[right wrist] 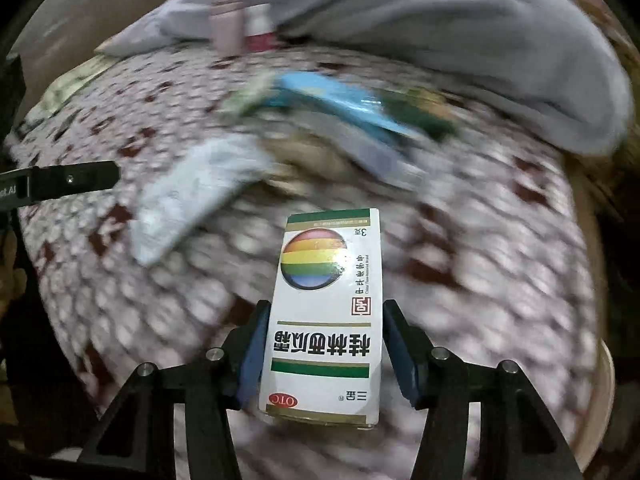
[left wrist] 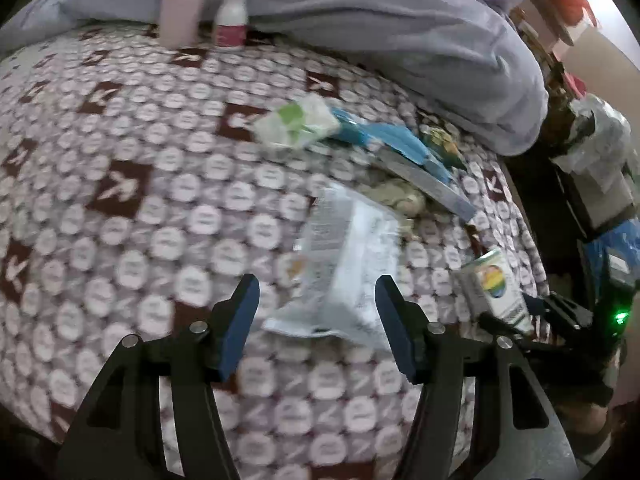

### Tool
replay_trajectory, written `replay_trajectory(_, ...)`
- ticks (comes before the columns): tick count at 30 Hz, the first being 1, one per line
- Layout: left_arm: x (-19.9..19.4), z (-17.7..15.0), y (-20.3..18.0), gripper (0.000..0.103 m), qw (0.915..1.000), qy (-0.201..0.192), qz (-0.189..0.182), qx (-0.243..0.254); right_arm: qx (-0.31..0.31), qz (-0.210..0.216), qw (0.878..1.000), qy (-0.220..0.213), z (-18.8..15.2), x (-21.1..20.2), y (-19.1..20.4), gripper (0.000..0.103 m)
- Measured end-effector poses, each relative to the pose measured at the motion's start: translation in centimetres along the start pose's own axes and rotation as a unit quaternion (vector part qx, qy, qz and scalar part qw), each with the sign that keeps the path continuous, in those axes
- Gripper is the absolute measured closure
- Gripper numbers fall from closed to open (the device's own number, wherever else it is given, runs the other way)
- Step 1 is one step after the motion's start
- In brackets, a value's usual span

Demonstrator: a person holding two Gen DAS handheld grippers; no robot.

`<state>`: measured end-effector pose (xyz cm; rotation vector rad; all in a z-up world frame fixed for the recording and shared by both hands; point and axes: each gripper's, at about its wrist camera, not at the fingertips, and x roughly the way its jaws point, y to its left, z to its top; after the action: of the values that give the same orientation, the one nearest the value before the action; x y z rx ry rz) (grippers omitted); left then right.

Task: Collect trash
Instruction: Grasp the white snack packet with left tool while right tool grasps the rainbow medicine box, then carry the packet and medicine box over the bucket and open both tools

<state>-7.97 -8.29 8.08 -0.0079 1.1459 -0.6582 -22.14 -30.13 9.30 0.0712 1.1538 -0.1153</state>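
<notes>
The right gripper (right wrist: 322, 340) had its fingers clamped on the box (right wrist: 326, 312), long axis pointing forward. The left gripper (left wrist: 316, 304) hovered with fingers apart, the wrapper (left wrist: 344, 264) lying on the bed (left wrist: 140, 200) straight ahead between them.

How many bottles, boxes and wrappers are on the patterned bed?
Bottles: 2, the pink bottle and the white bottle with a red label.
Boxes: 2, the rainbow-ball medicine box held by the right gripper, and the long blue box.
Wrappers: 2, the green-and-white packet and the white printed wrapper.
Total: 6.
</notes>
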Motion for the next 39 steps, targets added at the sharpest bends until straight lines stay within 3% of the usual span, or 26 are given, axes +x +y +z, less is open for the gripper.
replay_trajectory(4,3.1,0.3,-1.7,0.043,0.9994,0.018,0.024,0.02,0.044,0.009,0.999,-0.007,-1.2,-0.9,-3.0,0.05)
replay_trajectory(8,5.5,-0.4,-3.4,0.043,0.9971,0.044,0.038,0.048,0.047,0.016,0.999,-0.017,-1.7,-0.8,-3.3,0.05)
replay_trajectory(10,6.2,-0.8,-4.5,0.035,0.9939,0.04,0.063,0.081,0.045,0.017,0.999,-0.015,-1.8,-0.5,-3.2,0.05)
replay_trajectory(13,7.6,-1.2,-5.1,0.034,0.987,0.047,0.102,0.114,0.041,0.015,0.999,-0.01,-1.7,0.9,-2.3,0.05)
replay_trajectory(15,7.4,-1.2,-4.6,0.037,0.99,0.037,0.092,0.1,0.047,0.017,0.998,-0.024,-1.7,1.0,-2.5,0.05)
replay_trajectory(17,6.7,-1.1,-4.1,0.048,0.9927,0.035,0.079,0.084,0.061,0.025,0.997,-0.034,-1.8,0.7,-3.0,0.053)
replay_trajectory(20,5.0,-0.9,-3.9,0.052,0.9959,0.018,0.055,0.07,0.068,0.031,0.996,-0.048,-2.0,-0.4,-3.5,0.053)
replay_trajectory(28,2.0,-1.1,-8.8,0.052,0.9926,-0.016,0.04,0.114,0.072,0.029,0.994,-0.079,-2.5,-3.4,-4.1,0.053)
replay_trajectory(39,2.1,-2.2,-15.3,0.052,0.9871,-0.025,0.029,0.156,0.107,0.001,0.989,-0.099,-4.9,-6.5,-7.6,0.053)
